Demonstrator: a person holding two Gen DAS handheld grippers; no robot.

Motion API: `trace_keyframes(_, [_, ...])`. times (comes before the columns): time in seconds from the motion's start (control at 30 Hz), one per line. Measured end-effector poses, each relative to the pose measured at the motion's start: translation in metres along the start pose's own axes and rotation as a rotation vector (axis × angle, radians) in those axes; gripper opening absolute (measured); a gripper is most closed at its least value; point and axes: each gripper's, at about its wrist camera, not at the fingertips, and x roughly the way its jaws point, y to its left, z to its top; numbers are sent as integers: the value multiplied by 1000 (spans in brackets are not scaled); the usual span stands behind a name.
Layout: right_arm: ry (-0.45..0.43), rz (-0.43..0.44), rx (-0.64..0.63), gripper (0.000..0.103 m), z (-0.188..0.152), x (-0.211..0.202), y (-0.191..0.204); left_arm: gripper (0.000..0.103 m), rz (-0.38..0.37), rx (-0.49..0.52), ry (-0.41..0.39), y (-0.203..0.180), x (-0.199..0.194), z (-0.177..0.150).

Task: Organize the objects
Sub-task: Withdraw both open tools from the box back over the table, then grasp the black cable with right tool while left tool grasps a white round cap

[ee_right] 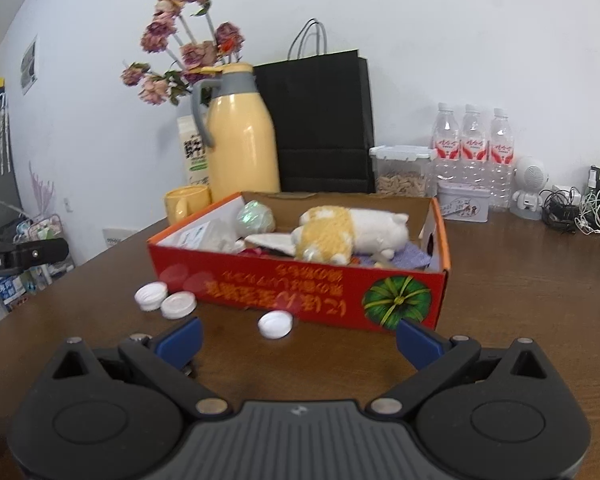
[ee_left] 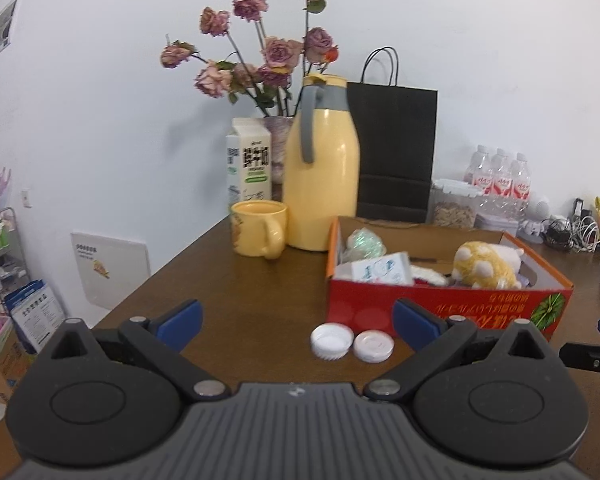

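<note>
A red cardboard box (ee_left: pixel 440 304) (ee_right: pixel 300 292) sits on the brown table and holds a yellow-and-white plush toy (ee_left: pixel 486 266) (ee_right: pixel 340 232), a small white carton (ee_left: pixel 382 268) and a greenish ball (ee_right: pixel 256 216). Two white bottle caps (ee_left: pixel 332 342) (ee_left: pixel 374 346) lie on the table in front of the box's left corner; the right wrist view shows them (ee_right: pixel 152 296) (ee_right: pixel 178 305) and a third cap (ee_right: pixel 275 324). My left gripper (ee_left: pixel 298 320) is open and empty, just short of the two caps. My right gripper (ee_right: pixel 298 338) is open and empty, just short of the third cap.
A yellow mug (ee_left: pixel 260 234), yellow thermos jug (ee_left: pixel 322 168), milk carton (ee_left: pixel 248 160), vase of dried roses (ee_left: pixel 268 60) and black paper bag (ee_left: pixel 394 148) stand behind the box. Water bottles (ee_right: pixel 474 148), a food container (ee_right: pixel 400 172), a tin (ee_right: pixel 462 202) and cables (ee_right: pixel 580 212) line the back right.
</note>
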Motion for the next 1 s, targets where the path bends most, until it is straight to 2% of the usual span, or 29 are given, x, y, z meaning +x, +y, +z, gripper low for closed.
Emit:
trace_keyframes(0.33, [136, 73, -87, 103, -20, 15, 47, 103, 33, -7, 62, 31, -21, -20])
trace_keyframes(0.6, [215, 52, -147, 103, -28, 37, 74, 103, 21, -21, 99, 38, -19, -31])
trace_keyframes(0.63, [216, 45, -151, 100, -27, 39, 74, 103, 19, -19, 100, 38, -18, -32])
trace_keyframes(0.73, [230, 55, -168, 85, -24, 46, 73, 103, 15, -23, 107, 38, -15, -32])
trace_keyframes(0.9, [262, 122, -211, 73, -21, 60, 71, 103, 7, -25, 121, 37, -7, -34])
trace_keyframes(1.0, [268, 166, -219, 63, -17, 65, 69, 103, 9, -30, 131, 37, -2, -34])
